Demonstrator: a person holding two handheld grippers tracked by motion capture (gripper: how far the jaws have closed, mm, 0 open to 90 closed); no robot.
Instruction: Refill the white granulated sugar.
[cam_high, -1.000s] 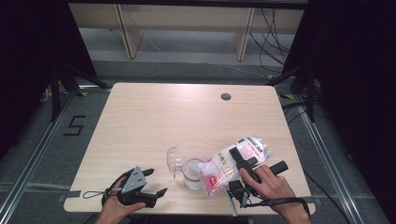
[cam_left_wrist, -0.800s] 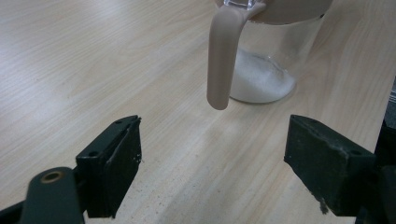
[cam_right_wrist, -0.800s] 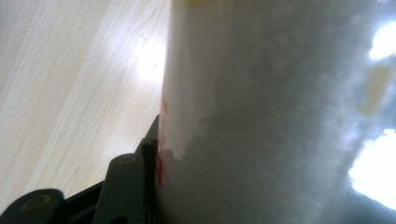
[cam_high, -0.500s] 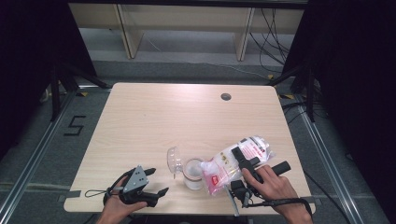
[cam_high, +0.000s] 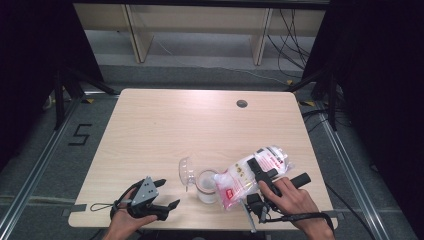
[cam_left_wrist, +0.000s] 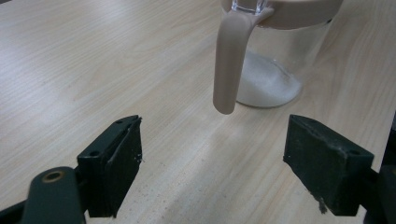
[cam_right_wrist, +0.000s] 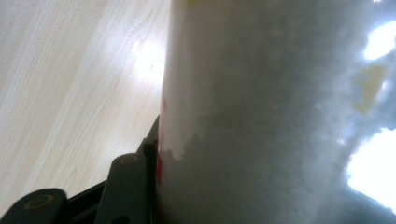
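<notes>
Item: bag of white powder (cam_high: 250, 172), clamped in your right gripper (cam_high: 264, 172), long axis tilted mouth-down onto the jar (cam_high: 206, 186); left gripper (cam_high: 167, 196) wide, empty, beside the jar.

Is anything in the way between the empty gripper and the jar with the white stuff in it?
Nothing visible. In the left gripper view, bare table lies between the left gripper, jaws open, and the jar; its handle faces the jaws. The right gripper holds the bag tipped over the jar from the other side.
</notes>
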